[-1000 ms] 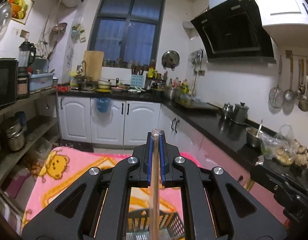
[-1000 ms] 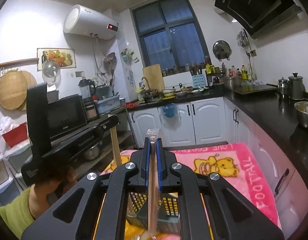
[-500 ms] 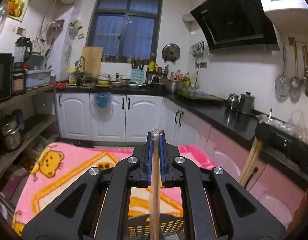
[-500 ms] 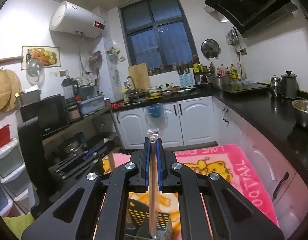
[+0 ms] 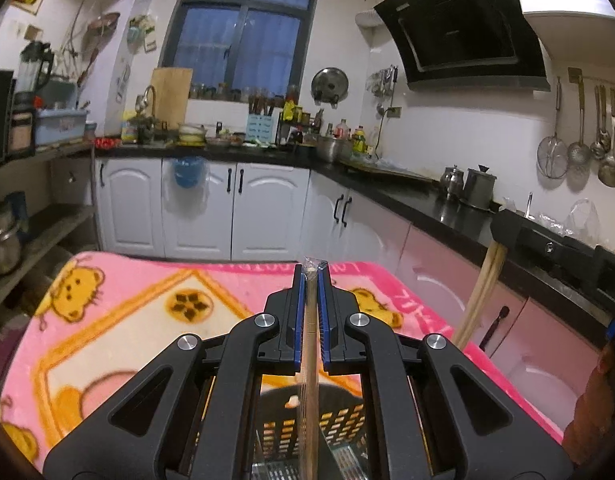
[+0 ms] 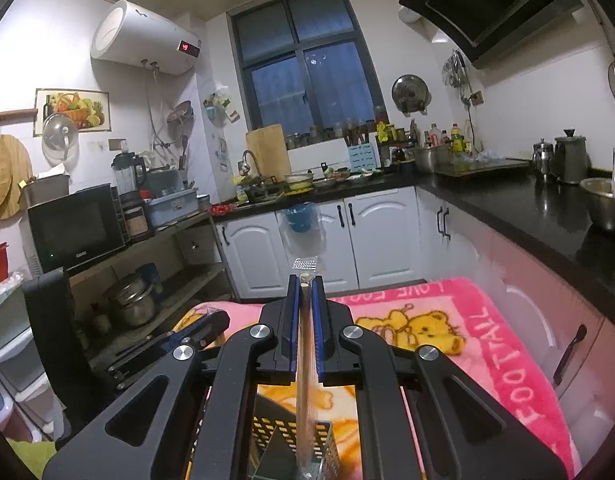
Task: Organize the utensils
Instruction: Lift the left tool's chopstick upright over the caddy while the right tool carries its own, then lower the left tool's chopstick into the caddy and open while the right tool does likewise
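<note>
My left gripper (image 5: 310, 276) is shut on a wrapped pair of wooden chopsticks (image 5: 309, 380), held upright over a black perforated utensil holder (image 5: 307, 428) on the pink blanket (image 5: 119, 320). My right gripper (image 6: 305, 280) is shut on another wrapped pair of chopsticks (image 6: 305, 392), whose lower end reaches into the metal compartment of the holder (image 6: 295, 440). The right gripper and its chopsticks (image 5: 479, 292) show at the right of the left wrist view. The left gripper (image 6: 167, 344) shows at the left of the right wrist view.
The pink bear-print blanket (image 6: 467, 340) covers the table. A black countertop (image 5: 427, 200) with kettles runs along the right. White cabinets (image 5: 199, 208) stand behind. Shelves with a microwave (image 6: 75, 228) and pots stand at the left.
Both grippers have tilted downward, so more of the blanket and the holder is in view. The right gripper's chopsticks have lowered into the holder's metal compartment. Both stay shut.
</note>
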The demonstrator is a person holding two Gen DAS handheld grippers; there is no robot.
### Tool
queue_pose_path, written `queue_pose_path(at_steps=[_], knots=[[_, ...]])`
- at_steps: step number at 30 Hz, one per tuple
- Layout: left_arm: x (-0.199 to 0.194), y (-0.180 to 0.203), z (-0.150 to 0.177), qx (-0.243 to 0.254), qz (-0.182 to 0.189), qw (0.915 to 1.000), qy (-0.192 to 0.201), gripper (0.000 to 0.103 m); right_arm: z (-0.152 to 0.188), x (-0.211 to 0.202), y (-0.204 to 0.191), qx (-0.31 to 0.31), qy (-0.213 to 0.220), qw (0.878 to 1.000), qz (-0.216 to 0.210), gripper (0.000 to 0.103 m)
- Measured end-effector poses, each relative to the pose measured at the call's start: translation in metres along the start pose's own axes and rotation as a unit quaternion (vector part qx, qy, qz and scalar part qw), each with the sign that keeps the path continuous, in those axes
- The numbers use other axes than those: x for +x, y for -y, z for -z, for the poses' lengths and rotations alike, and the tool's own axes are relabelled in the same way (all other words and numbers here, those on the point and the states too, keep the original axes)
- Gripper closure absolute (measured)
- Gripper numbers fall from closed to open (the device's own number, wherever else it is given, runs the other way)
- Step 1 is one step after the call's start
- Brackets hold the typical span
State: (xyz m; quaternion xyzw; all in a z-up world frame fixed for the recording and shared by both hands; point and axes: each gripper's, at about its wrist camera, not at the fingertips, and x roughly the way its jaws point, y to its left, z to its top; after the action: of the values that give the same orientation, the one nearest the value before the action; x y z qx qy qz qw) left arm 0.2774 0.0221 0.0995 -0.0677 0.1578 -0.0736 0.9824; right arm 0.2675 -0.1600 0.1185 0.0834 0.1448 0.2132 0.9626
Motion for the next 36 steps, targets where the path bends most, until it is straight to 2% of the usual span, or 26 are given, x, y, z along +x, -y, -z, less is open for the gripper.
queue_pose_path(at_steps=[10,14,16,18,19,23,28,36], knots=[[-0.001,-0.004,0.020,0.002,0.008,0.9995,-0.032,0.099,0.017,0.009,-0.001,0.012,-0.022,1.000,-0.011,0.096],[-0.003,-0.009,0.027,-0.005,0.013,0.9985,-0.053,0.096,0.025,0.010,0.003,0.018,-0.041,0.999,-0.013,0.095],[-0.006,-0.010,0.029,-0.007,0.013,0.9984,-0.055,0.093,0.029,0.008,0.005,0.022,-0.046,0.999,-0.013,0.090],[-0.007,-0.011,0.030,-0.008,0.014,0.9981,-0.060,0.091,0.031,0.005,0.007,0.023,-0.050,0.998,-0.013,0.079],[-0.009,-0.011,0.031,-0.011,0.015,0.9978,-0.063,0.090,0.033,0.003,0.008,0.024,-0.052,0.998,-0.013,0.077],[-0.015,-0.012,0.033,-0.016,0.021,0.9971,-0.071,0.077,0.038,-0.006,0.013,0.029,-0.059,0.998,-0.013,0.065],[-0.030,-0.013,0.034,-0.020,0.022,0.9967,-0.076,0.064,0.044,-0.015,0.020,0.037,-0.075,0.996,-0.010,0.064],[-0.050,-0.013,0.031,-0.026,0.015,0.9965,-0.079,0.042,0.051,-0.036,0.024,0.035,-0.088,0.995,-0.002,0.051]])
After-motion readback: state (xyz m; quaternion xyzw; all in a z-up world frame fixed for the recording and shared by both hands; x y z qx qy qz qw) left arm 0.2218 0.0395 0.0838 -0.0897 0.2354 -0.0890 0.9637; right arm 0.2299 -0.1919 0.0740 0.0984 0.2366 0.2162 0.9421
